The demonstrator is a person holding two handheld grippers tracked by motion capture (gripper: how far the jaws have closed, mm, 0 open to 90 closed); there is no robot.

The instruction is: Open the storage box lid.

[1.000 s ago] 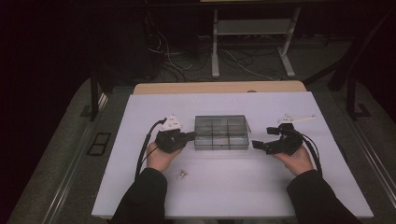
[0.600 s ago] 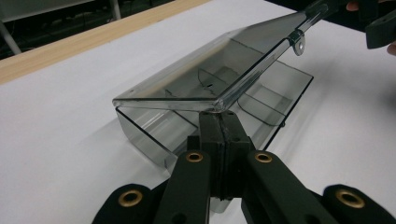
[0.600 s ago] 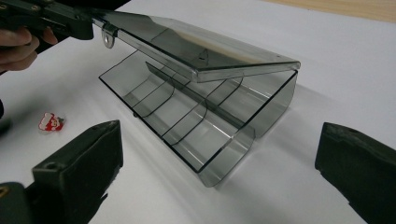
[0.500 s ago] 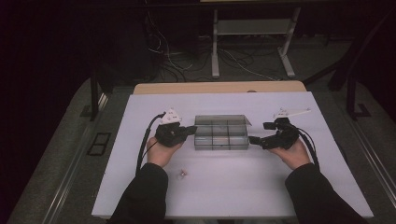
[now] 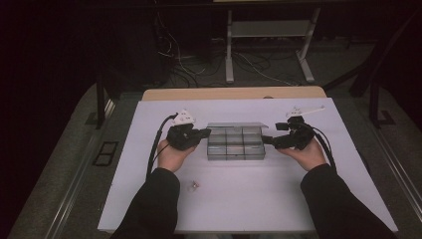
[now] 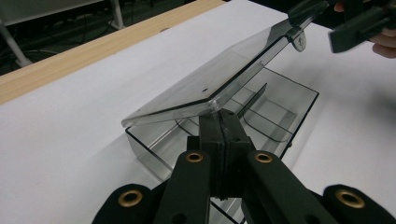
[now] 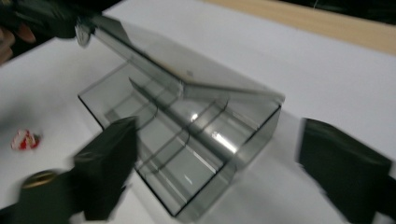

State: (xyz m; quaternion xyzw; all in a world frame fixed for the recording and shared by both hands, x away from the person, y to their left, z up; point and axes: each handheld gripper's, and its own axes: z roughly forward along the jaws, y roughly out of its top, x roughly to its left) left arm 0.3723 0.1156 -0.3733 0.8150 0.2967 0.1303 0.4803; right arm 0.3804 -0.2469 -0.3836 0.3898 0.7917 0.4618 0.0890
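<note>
Nearest to me, a small red-and-white item (image 5: pixel 193 185) lies loose on the white bench (image 5: pixel 249 209), well apart from the work and between my two forearms.

Past it, the left tool (image 5: pixel 208 133) is pressed together on the front edge of the clear lid (image 6: pixel 205 84), at the corner on its side. The lid stands tilted, raised at the front and hinged along the far side of the clear box (image 5: pixel 235 144). The box sits at the middle of the bench, between the two tools, and its compartments look empty.

At the other end of the box, the right tool (image 5: pixel 265 140) stands spread, with the near corner of the box in the gap. Its jaws have just been closing, but the pads do not yet press on anything; the right gripper view is blurred.

I judge the step in hand to be opening the lid, roughly half done. The next move calls for steadying the box body with the right tool so it does not lift or slide, then swinging the lid further back along its hinge arc without letting the thin edge slip from the pinch.
</note>
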